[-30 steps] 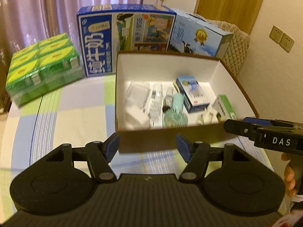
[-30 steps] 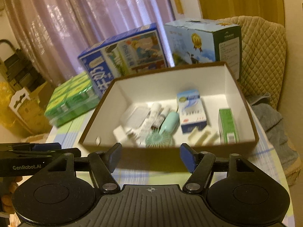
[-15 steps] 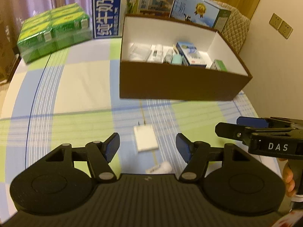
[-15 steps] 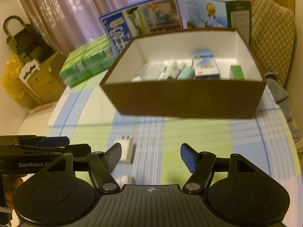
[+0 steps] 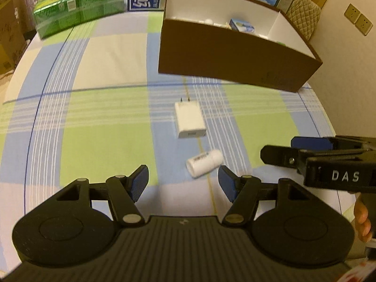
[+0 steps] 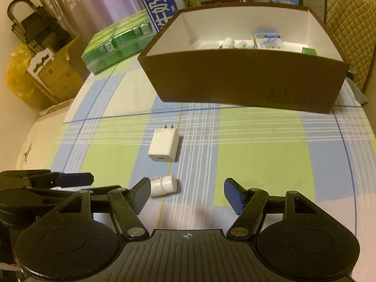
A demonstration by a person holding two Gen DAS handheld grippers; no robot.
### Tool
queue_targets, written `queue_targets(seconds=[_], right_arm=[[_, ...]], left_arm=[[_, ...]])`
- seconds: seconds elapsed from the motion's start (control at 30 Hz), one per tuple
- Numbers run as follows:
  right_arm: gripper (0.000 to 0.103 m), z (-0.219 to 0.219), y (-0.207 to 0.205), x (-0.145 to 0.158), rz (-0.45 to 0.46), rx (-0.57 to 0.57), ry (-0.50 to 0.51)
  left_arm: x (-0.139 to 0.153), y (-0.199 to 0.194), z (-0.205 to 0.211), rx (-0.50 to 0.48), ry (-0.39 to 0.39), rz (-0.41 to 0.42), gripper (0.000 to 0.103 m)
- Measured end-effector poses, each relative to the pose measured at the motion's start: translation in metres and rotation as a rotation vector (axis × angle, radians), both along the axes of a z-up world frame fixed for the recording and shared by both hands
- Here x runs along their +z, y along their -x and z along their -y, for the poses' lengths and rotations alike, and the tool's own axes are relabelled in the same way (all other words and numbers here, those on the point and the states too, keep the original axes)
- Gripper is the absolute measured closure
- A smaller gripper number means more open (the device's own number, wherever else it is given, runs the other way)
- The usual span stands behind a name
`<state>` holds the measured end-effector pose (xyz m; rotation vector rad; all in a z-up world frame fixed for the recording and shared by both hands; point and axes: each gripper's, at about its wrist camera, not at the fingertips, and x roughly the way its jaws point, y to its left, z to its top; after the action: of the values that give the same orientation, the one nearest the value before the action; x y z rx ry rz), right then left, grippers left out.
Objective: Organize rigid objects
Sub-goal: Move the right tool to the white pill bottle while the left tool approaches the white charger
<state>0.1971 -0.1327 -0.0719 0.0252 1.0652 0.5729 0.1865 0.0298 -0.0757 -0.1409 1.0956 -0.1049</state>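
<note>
I see the green pack at upper left of my left view. At centre lies the white charger, the small white bottle just below it, both apart from the brown box at upper right. My left gripper stands wide, empty; my right gripper likewise, nothing held.

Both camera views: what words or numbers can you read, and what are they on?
"DAS": white letters on the black right gripper.
"奶": big white character on the blue milk carton; "1956" on its picture side.
Small white bottle: label too blurred to read.
Brown cardboard box: faint dark front print, unreadable.
Green shrink-wrapped packs: too blurred.
</note>
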Motion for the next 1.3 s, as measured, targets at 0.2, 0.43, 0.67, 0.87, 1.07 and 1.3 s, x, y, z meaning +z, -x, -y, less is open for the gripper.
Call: queue_targets(seconds=[0.2,0.43,0.67,0.87,1.07,1.3], right_arm=[[0.037,-0.007,0.003,-0.01,-0.034,0.011,0.02],[0.037,-0.025,0.005,-0.022,-0.052,0.07,0.059],[0.037,-0.044,0.004,-0.04,-0.05,0.119,0.097],[0.037,-0.057,0.003,-0.051,-0.038,0.141,0.11],[0.037,-0.07,-0.001,-0.059,-0.038,0.155,0.115],[0.048,-0.082,-0.003,-0.068,-0.016,0.176,0.132]], left_arm=[[-0.01,0.006,-0.004,0.005,0.0,-0.024,0.041],[-0.022,0.006,-0.011,0.013,-0.006,-0.05,0.041],[-0.038,-0.001,-0.023,0.03,-0.022,-0.089,0.042],[-0.05,-0.001,-0.034,0.054,-0.048,-0.102,0.042],[-0.058,-0.001,-0.048,0.079,-0.061,-0.108,0.042],[-0.061,-0.005,-0.055,0.085,-0.068,-0.118,0.042]])
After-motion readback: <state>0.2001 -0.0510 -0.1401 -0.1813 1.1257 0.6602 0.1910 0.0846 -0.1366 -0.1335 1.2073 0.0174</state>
